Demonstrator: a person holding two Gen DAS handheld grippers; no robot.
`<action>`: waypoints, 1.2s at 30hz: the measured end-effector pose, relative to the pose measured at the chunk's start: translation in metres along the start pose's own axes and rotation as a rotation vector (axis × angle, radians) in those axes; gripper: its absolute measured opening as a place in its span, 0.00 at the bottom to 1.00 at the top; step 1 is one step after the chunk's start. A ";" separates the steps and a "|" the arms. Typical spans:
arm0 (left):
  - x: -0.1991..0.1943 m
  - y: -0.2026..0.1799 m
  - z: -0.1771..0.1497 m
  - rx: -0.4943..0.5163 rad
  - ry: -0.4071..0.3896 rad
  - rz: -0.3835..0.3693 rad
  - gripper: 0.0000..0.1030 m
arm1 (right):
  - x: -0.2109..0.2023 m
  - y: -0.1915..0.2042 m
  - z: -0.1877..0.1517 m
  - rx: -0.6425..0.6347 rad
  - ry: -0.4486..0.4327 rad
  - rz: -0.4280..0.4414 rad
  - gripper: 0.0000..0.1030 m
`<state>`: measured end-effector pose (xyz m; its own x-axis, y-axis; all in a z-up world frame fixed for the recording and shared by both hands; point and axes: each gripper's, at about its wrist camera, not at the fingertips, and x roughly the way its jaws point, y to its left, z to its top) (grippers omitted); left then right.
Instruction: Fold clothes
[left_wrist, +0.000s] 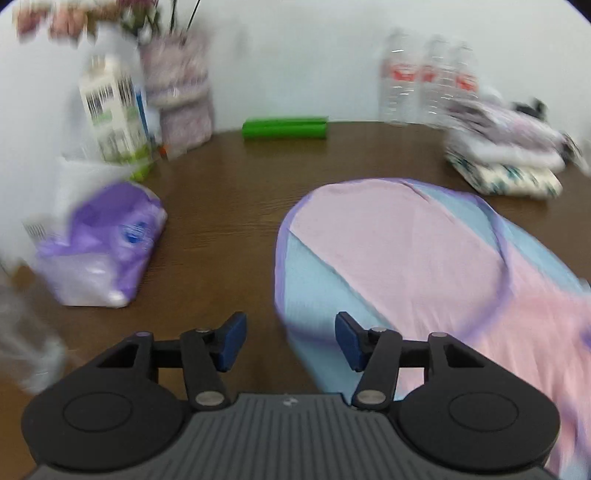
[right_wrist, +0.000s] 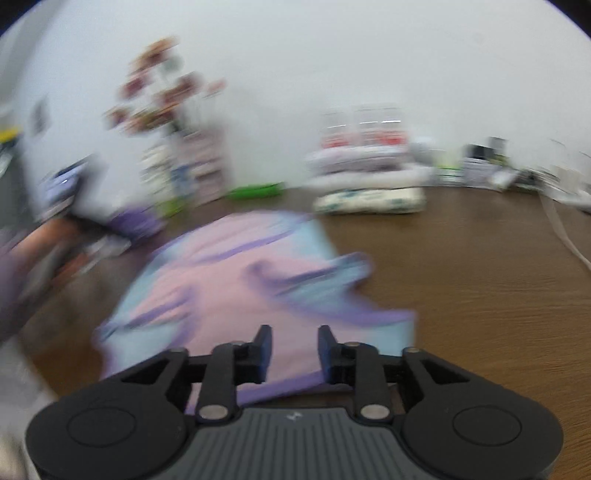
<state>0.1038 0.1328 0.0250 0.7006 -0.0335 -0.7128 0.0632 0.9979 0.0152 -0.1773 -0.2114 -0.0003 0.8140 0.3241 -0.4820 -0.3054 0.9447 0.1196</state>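
A pink-and-blue garment (left_wrist: 399, 258) lies partly folded on the table (left_wrist: 229, 206) just ahead of both the released, empty left gripper (left_wrist: 290, 341) and right gripper (right_wrist: 294, 350), a folded stack (left_wrist: 506, 162) waiting beyond.

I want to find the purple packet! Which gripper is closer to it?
Left. The left gripper hovers just right of the purple packet. The right gripper sits over the pink and blue garment, with the packet far off beyond it.
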 end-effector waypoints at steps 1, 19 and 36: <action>0.011 0.002 0.005 -0.039 0.016 -0.005 0.54 | 0.001 0.012 -0.005 -0.037 0.010 -0.022 0.30; -0.082 0.034 -0.095 -0.095 -0.010 0.119 0.03 | 0.020 0.025 0.004 -0.121 0.105 -0.163 0.39; -0.127 0.039 -0.143 -0.019 -0.085 -0.148 0.43 | -0.014 0.030 -0.010 -0.090 0.114 -0.001 0.38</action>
<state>-0.0838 0.1836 0.0157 0.7424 -0.1843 -0.6442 0.1577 0.9825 -0.0993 -0.2029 -0.1878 0.0018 0.7547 0.3106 -0.5779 -0.3520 0.9350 0.0429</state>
